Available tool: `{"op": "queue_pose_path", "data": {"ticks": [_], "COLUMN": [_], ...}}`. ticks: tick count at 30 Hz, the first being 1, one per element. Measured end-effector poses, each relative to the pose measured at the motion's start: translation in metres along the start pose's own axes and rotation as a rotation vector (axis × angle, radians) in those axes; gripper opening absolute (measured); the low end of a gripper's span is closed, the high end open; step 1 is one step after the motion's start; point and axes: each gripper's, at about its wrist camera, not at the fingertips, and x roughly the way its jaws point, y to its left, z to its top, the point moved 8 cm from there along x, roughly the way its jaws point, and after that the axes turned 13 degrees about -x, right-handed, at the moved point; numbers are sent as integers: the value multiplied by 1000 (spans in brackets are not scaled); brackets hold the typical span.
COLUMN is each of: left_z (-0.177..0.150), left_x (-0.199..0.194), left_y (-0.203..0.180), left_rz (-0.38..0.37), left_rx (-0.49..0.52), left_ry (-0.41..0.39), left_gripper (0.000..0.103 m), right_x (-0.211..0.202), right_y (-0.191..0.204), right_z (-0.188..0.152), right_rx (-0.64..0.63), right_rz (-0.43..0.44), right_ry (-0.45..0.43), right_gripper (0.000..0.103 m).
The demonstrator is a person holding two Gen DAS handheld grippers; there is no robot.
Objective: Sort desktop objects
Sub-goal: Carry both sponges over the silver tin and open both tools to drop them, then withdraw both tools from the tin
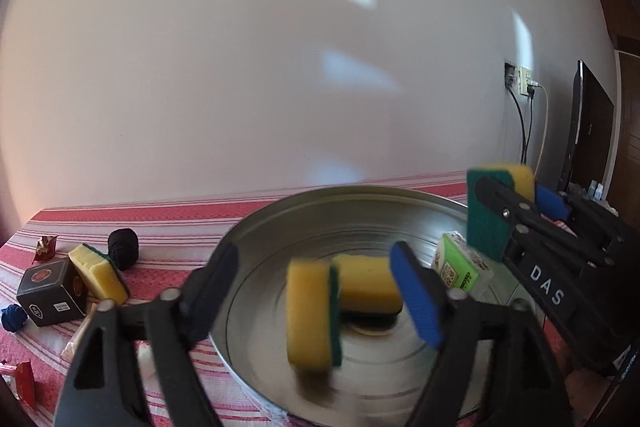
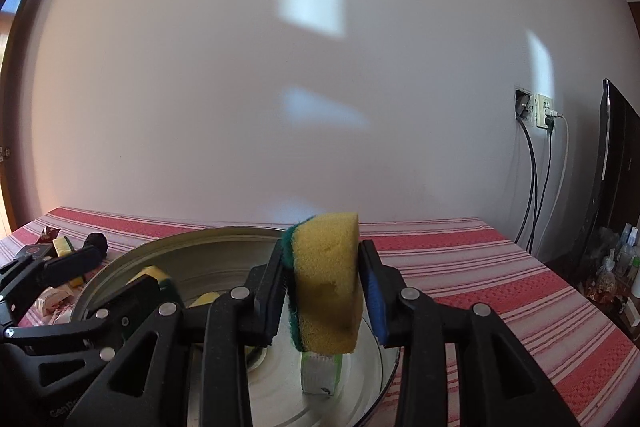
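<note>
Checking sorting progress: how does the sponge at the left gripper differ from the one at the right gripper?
The left gripper is open and its sponge sits loose and blurred over the metal tray; the right gripper is shut on the right sponge, holding it above the tray. Both are yellow with green scrub backing.
</note>
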Motion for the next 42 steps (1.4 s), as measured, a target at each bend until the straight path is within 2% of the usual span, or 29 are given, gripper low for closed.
{"op": "queue_pose_path", "data": {"ticks": [2,4,8,9,10,12,16,19,21,26,30,38,42], "left_z": [2,2,4,4,4,5,4,5,8,12,11,9,9], "left_x": [-4,-4,-9,-11,-11,-11,-17,-25,-30,-32,-32,-39,-39], "left_y": [2,3,4,5,6,7,4,2,8,34,46,48,59], "left_rz": [3,7,8,9,11,9,-25,8,45,87,109,139,154], "left_rx": [-14,-15,-13,-14,-16,-21,-19,-3,-13,-117,-159,-125,-143], "left_ry": [-24,-25,-52,-58,-59,-54,-53,-89,-117,-117,-103,-119,-105], "left_gripper": [98,101,102,102,102,102,102,102,102,102,102,102,102], "right_x": [-6,-13,-41,-50,-62,-87,-133,-151,-146,-117,-118,-126,-121], "right_y": [-4,-7,-16,-22,-26,-36,-54,-74,-81,-90,-87,-80,-72], "right_z": [0,0,6,9,10,12,8,-3,-8,-18,-19,-16,-19], "right_rx": [11,28,68,79,90,116,206,320,393,519,521,476,512], "right_rz": [-5,-22,-69,-91,-120,-196,-331,-384,-330,-246,-250,-279,-244], "right_ry": [-19,-36,-133,-173,-217,-307,-471,-539,-532,-404,-393,-419,-378], "right_gripper": [48,64,67,74,88,102,102,102,102,102,102,102,102]}}
